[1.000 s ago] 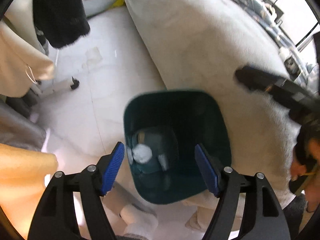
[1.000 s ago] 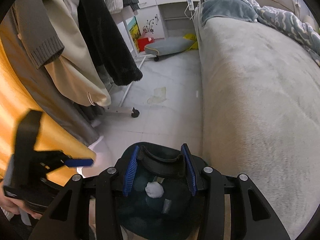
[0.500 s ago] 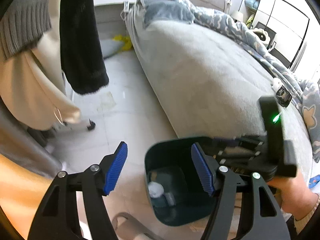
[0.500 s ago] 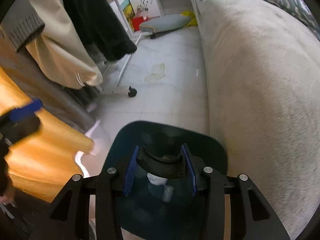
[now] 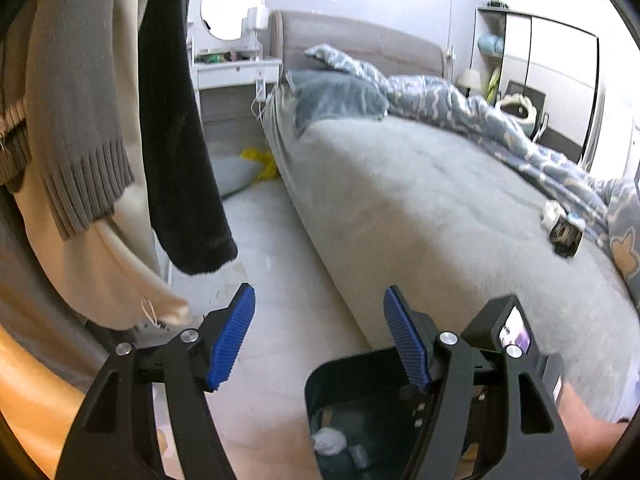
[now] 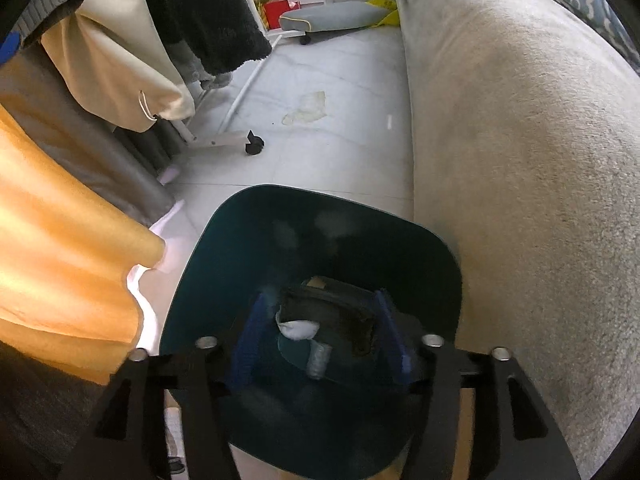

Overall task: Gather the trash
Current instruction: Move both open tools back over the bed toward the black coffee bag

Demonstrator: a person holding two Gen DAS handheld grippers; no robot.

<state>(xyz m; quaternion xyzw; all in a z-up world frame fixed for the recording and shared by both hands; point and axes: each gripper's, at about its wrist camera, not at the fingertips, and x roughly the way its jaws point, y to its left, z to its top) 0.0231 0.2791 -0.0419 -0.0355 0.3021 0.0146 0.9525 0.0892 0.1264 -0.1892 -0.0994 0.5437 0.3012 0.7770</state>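
Note:
A dark teal trash bin (image 6: 320, 240) stands on the floor beside the bed; it also shows in the left wrist view (image 5: 340, 380). My right gripper (image 6: 320, 332) reaches down inside the bin, shut on a curved black piece of trash (image 6: 332, 304). A white crumpled wad (image 6: 298, 328) and a small grey cylinder (image 6: 318, 360) lie at the bin's bottom. My left gripper (image 5: 316, 340) is open and empty, raised above the floor left of the bin.
A grey bed (image 5: 440, 200) with a blue patterned duvet (image 5: 480, 112) fills the right. Hanging clothes (image 5: 80, 120) on a wheeled rack (image 6: 224, 140) crowd the left. A small dark box (image 5: 564, 236) lies on the bed. A stain (image 6: 306, 108) marks the floor.
My left gripper has lifted and tilted up from over the bin toward the room. My right gripper has lowered deeper into the bin with the black piece.

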